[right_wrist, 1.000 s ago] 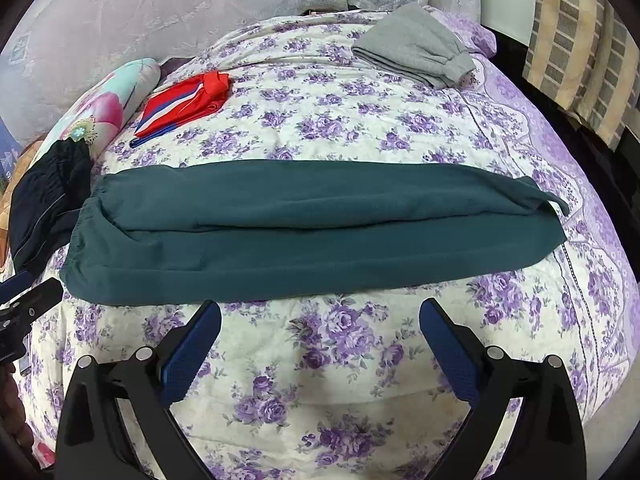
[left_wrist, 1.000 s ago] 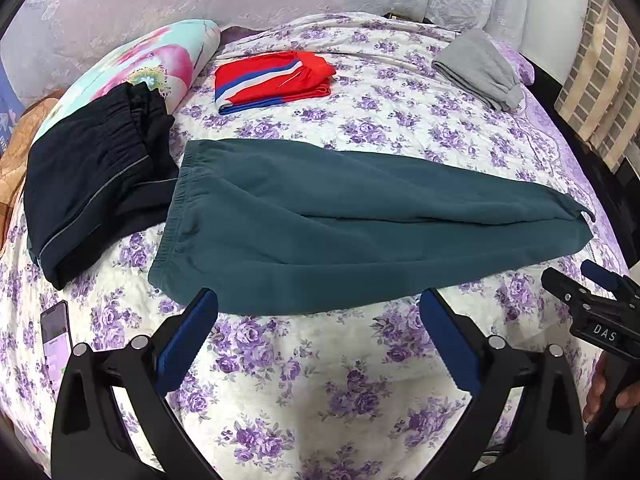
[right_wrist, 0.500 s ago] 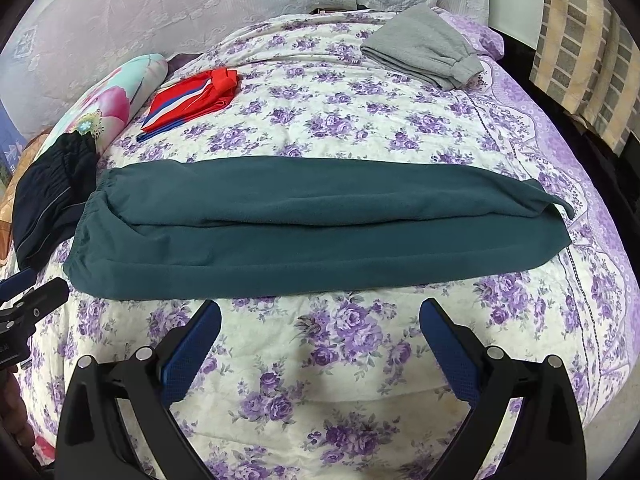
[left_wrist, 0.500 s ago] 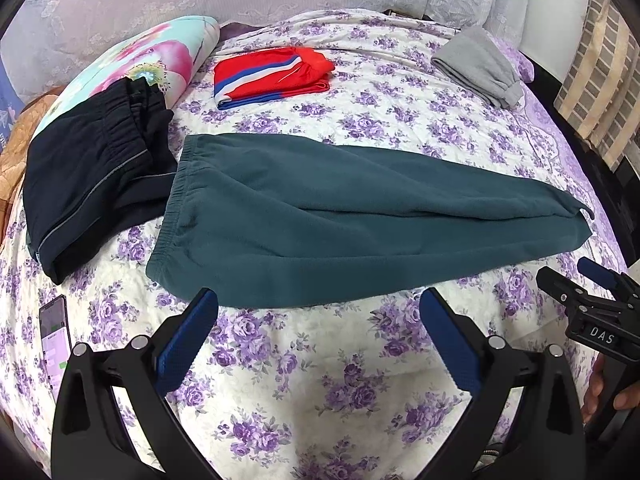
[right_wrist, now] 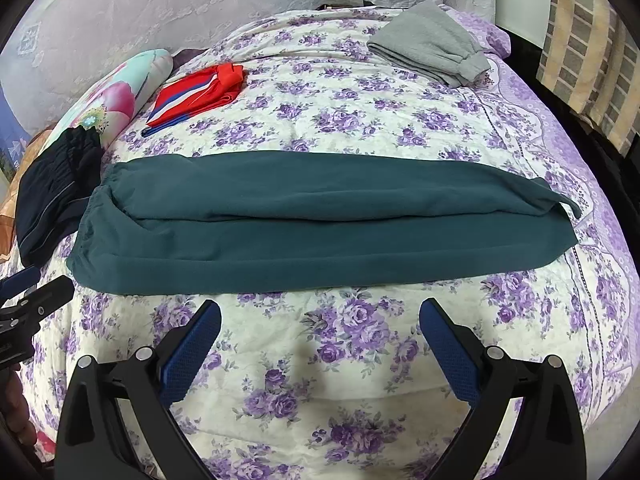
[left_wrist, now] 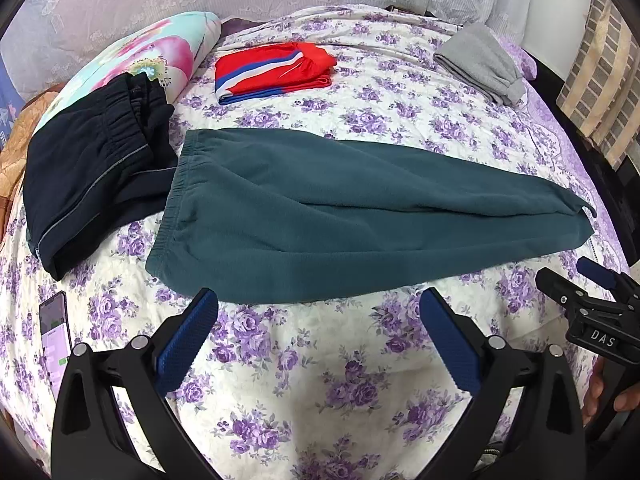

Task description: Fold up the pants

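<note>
Dark teal pants (left_wrist: 340, 216) lie flat on the flowered bed, folded lengthwise with one leg on the other, waistband at the left and cuffs at the right. They also show in the right wrist view (right_wrist: 320, 220). My left gripper (left_wrist: 318, 320) is open and empty, just in front of the pants' near edge toward the waist end. My right gripper (right_wrist: 320, 324) is open and empty, in front of the near edge around the middle. The right gripper also shows at the right edge of the left wrist view (left_wrist: 580, 300).
Black folded pants (left_wrist: 88, 176) lie left of the waistband, against a flowered pillow (left_wrist: 152, 56). Red striped folded pants (left_wrist: 272, 72) and grey folded pants (left_wrist: 480, 64) lie farther back. A phone (left_wrist: 56, 332) lies at the near left. The bed edge (right_wrist: 600, 220) drops at the right.
Both grippers have pulled back slightly and risen, so the pants sit a little farther off in both views. The pants have not moved. Both grippers stay open.
</note>
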{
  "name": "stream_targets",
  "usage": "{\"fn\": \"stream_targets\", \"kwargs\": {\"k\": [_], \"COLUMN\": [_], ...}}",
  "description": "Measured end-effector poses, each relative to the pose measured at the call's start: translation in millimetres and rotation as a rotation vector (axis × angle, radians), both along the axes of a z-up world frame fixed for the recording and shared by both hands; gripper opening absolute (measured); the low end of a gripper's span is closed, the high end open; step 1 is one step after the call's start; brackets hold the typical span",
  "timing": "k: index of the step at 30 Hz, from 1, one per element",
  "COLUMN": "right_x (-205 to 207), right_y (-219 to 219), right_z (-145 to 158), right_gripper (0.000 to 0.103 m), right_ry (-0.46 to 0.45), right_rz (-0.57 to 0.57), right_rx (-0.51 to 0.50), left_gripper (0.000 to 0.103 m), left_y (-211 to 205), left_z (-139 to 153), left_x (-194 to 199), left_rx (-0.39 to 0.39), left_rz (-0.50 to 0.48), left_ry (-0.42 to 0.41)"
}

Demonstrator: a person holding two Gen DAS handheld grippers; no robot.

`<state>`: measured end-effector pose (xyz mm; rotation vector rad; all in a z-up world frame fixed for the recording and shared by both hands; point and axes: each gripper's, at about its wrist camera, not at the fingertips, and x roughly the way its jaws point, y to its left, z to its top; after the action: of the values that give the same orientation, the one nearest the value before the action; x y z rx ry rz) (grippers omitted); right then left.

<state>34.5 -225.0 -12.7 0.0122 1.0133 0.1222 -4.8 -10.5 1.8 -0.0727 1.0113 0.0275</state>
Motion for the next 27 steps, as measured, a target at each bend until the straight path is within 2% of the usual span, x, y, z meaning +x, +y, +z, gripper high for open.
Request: {"fn": "stream_targets", "kwargs": {"k": [27], "right_x": [4.5], "right_y": [4.7], "right_z": [-3.1], "right_gripper": [0.099], "right_ry": [0.014], "right_rz": [0.029], "right_rx": [0.003], "left_gripper": [0.098], "left_y": [-4.7], "left_z": [-4.0], "left_x": [4.3], "left_rx": [0.007], "left_rz": [-0.006], "left_ry": [0.012]}}
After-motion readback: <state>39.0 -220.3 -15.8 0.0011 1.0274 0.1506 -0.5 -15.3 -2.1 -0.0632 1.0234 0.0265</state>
